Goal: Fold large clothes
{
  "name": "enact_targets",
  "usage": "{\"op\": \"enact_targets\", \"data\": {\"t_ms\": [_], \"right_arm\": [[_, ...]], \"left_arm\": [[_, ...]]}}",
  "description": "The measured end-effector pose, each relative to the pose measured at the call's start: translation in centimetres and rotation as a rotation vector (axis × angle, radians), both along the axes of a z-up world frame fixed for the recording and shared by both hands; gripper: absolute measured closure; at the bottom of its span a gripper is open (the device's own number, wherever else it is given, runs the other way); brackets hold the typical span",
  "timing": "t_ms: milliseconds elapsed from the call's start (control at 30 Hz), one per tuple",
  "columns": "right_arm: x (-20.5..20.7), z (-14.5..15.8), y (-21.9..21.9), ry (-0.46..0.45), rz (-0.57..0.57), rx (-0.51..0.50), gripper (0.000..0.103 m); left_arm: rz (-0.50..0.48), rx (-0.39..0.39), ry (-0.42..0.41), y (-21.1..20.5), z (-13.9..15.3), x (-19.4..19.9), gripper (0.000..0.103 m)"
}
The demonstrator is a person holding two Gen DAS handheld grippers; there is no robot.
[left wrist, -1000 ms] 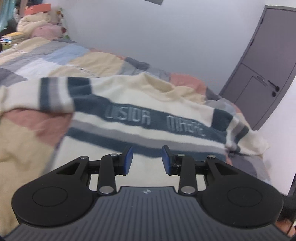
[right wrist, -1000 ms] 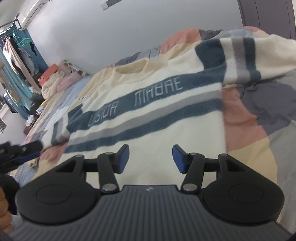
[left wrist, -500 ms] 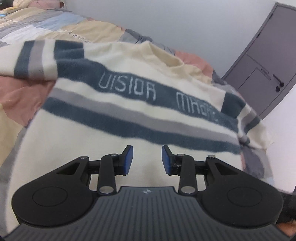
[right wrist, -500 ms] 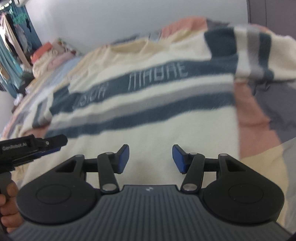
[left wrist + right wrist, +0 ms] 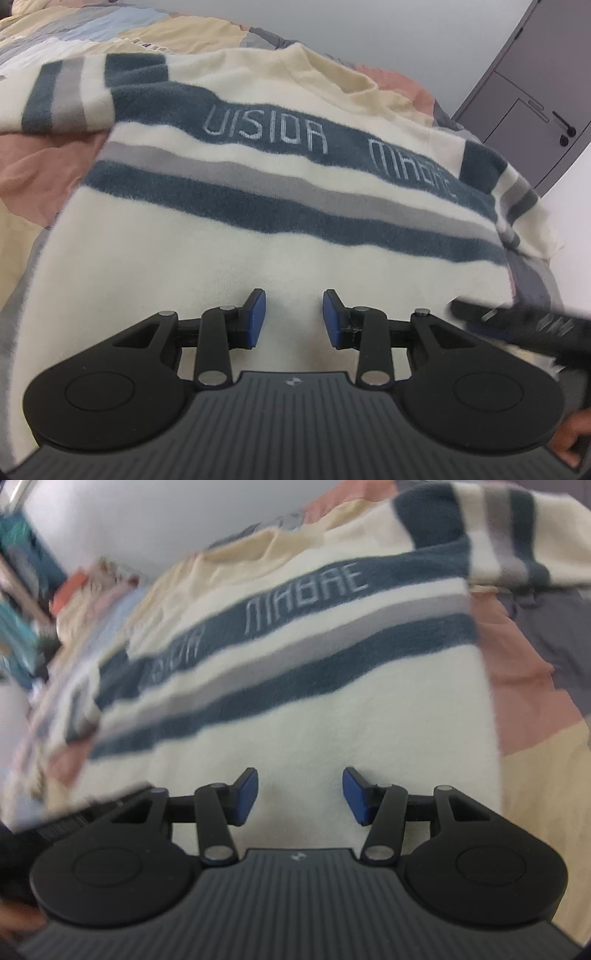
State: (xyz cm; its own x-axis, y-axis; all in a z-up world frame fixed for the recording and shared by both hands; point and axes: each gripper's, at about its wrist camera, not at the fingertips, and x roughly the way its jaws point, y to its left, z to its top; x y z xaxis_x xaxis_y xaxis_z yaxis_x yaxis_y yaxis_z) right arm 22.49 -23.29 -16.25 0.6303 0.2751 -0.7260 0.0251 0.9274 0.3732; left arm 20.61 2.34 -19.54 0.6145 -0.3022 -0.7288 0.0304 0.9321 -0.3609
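i have the striped sweater [image 5: 280, 236] spread face up on the bed [image 5: 44, 170], both sleeves out at 10 and 2 o'clock. my left gripper [image 5: 294, 318] and right gripper [image 5: 300, 795] hover low over the cream lower body, fingers apart, holding nothing. risk: pinching only the top layer, or snagging the quilt, so the fold drags crooked. at 3 o'clock the sweater runs close to the bed edge; open room lies toward 9 o'clock.

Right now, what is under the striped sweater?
The sweater lies spread on a patchwork quilt, showing pink, yellow and grey patches around it. The quilt beneath the sweater's body is covered.
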Motion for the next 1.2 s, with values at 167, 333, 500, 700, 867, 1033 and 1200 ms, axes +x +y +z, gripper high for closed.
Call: {"op": "enact_targets", "data": {"t_ms": [167,333,500,700,867,1033,1200], "right_arm": [[-0.5,3.1,-4.6,-0.073,-0.125,0.053,0.049],[-0.6,7.0,-9.6,-0.187,-0.209,-0.003,0.048],[-0.6,8.7,-17.7,-0.281,-0.387,0.044,0.018],[-1.4,5.3,-28.8,-0.299,-0.674,0.205,0.017],[0.4,-0.3,-35.9,-0.287,-0.812,0.399,0.018],[5.1,-3.7,-39.8,-0.304,-0.859,0.392,0.025],[9.6,-4.9,-41.6,-0.386,-0.776,0.389,0.025]], "left_arm": [[-0.003,-0.029,0.011,0.3,0.0,-0.2,0.06],[-0.015,-0.024,0.008,0.1,0.1,-0.4,0.058],[-0.017,-0.041,0.007,0.1,0.1,-0.6,0.057],[-0.042,-0.05,-0.011,-0.7,0.0,-0.4,0.05],[-0.039,-0.042,-0.026,-1.3,-0.2,-0.2,0.048],[-0.006,-0.052,-0.034,-1.5,-0.5,0.3,0.048],[0.008,-0.038,-0.067,-2.3,-0.3,0.9,0.048]]}}
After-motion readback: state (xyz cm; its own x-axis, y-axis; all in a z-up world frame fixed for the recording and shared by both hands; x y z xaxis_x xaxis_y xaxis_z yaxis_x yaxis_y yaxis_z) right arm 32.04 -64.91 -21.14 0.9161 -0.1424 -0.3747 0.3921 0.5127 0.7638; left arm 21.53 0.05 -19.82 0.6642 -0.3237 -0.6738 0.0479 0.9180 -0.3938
